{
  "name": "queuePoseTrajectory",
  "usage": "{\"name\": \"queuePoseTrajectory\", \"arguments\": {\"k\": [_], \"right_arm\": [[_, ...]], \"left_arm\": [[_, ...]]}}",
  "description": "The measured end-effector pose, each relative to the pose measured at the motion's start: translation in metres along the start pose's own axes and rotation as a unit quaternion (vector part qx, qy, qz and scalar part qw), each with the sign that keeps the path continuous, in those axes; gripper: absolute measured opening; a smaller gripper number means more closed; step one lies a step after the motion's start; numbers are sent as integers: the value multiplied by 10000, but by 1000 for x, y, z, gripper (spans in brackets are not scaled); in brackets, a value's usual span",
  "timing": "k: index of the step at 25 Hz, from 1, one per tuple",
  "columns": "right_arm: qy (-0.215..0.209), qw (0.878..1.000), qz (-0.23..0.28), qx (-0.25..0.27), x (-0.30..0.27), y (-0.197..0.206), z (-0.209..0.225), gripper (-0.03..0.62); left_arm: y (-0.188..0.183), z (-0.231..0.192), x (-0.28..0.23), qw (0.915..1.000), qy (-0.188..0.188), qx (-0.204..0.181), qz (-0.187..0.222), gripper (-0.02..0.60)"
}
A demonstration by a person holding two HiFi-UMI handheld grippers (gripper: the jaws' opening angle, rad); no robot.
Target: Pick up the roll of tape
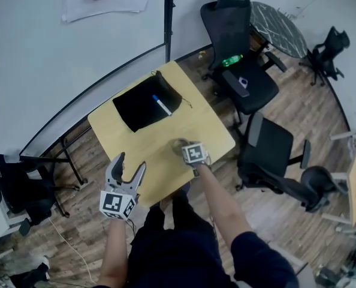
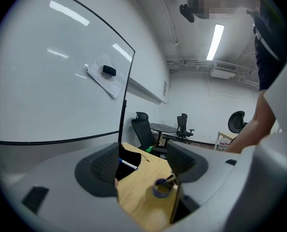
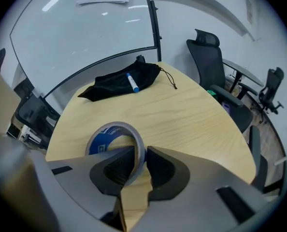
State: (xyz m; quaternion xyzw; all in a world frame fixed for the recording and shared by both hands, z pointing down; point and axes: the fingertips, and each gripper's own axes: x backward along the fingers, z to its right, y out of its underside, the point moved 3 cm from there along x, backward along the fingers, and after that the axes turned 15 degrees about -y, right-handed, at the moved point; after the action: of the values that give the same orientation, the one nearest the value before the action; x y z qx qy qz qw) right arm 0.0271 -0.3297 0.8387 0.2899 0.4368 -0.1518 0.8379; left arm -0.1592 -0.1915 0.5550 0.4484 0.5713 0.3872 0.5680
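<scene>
Right gripper pinches the wall of the tape on the table; left gripper, at the tape's 7 o'clock, jaws spread.

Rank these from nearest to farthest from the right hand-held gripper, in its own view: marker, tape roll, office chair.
1. Tape roll: clamped by the right hand-held gripper.
2. Marker: on the black bag, table's far side.
3. Office chair: beyond the table, right.

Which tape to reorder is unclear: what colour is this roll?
Blue roll of tape; clearest in the right gripper view.
</scene>
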Motion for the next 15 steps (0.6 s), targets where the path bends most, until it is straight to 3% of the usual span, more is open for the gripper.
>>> {"name": "queuePoseTrajectory", "arguments": {"k": [2,5,8,11,15], "right_arm": [[118,9999,34,112,0,-3,3,57],[805,9961,19,347,12,-7,22,48],[518,9986,15,34,14,2,15,44],[728,9942,714,337,34,-23,19,44],[698,9857,1431,546,63,-51,5,44]], "left_arm": [[2,-1,0,10000,-24,5,7,290],[2,-3,-2,10000,-36,29,12,290],[1,-2,-5,10000,-12,30,64,290],[0,-4,-11,9999,12,33,97,290],[-3,-6,-18,9999,37,54,133,290]]}}
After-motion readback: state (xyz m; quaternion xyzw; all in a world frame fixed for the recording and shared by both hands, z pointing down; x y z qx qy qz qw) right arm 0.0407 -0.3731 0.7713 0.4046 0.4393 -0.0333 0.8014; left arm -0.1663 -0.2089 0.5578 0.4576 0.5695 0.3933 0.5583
